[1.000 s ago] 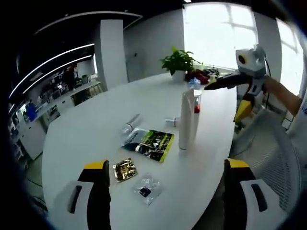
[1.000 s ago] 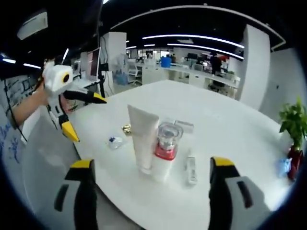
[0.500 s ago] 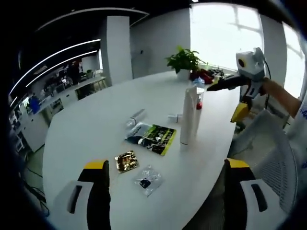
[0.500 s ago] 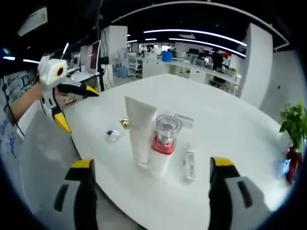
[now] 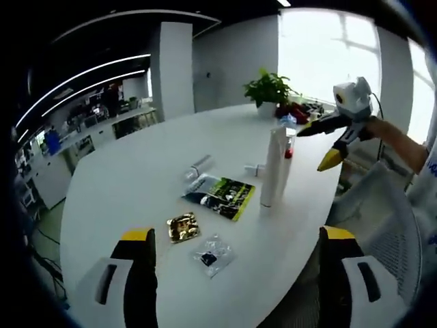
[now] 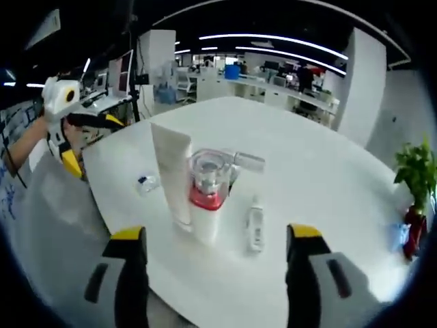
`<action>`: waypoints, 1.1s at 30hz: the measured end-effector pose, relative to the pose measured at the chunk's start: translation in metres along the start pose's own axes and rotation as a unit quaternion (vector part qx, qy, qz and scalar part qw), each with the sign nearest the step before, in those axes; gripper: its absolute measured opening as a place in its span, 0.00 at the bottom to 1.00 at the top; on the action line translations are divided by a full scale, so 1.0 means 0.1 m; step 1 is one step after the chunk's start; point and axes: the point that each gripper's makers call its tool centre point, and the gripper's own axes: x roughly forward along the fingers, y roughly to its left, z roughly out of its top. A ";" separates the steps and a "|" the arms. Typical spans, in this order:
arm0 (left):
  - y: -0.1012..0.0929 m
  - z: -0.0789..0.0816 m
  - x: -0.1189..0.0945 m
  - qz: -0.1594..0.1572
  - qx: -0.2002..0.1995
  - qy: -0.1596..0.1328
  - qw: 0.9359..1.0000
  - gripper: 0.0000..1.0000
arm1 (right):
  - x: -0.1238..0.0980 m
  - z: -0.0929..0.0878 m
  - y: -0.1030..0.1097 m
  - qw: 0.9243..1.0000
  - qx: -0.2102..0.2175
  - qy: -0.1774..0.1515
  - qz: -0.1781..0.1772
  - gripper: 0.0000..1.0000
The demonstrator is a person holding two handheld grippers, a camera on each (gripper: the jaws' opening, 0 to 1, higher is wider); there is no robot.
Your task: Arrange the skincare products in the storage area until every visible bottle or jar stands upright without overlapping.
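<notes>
A tall white tube (image 5: 273, 167) stands upright near the table's right edge, with a clear-capped bottle with a red collar (image 5: 288, 147) upright just behind it. A silver-capped bottle (image 5: 199, 166) and a small white bottle (image 5: 254, 169) lie flat. My left gripper (image 5: 237, 234) is open and empty over the near edge. The right gripper (image 5: 315, 145) hovers open beyond the tube. In the right gripper view, my right gripper (image 6: 217, 234) is open just short of the red-collared bottle (image 6: 207, 195), beside the tube (image 6: 172, 171). The small white bottle (image 6: 255, 225) lies to the right, and the left gripper (image 6: 95, 145) hangs at far left.
A green-black sachet (image 5: 220, 197), a gold sachet (image 5: 181, 227) and a clear packet (image 5: 213, 256) lie flat on the white oval table (image 5: 130, 184). A potted plant (image 5: 270, 89) and red items stand at the far end. A white mesh chair (image 5: 389, 212) sits at the right.
The right gripper has come closer to the red-collared bottle and its jaws have narrowed a little. The left view has drifted slightly. Nothing on the table has moved.
</notes>
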 end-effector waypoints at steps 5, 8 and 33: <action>-0.01 -0.01 0.00 -0.002 0.000 0.002 1.000 0.97 | 0.06 -0.05 -0.13 1.000 -0.005 0.014 -0.001 0.71; 0.00 0.01 -0.01 -0.001 -0.007 -0.004 1.000 0.97 | 0.11 -0.07 -0.19 1.000 -0.003 0.019 0.001 0.62; 0.01 -0.06 0.01 0.002 -0.014 0.004 1.000 0.97 | 0.75 -0.44 -0.46 0.993 0.013 0.115 0.035 0.36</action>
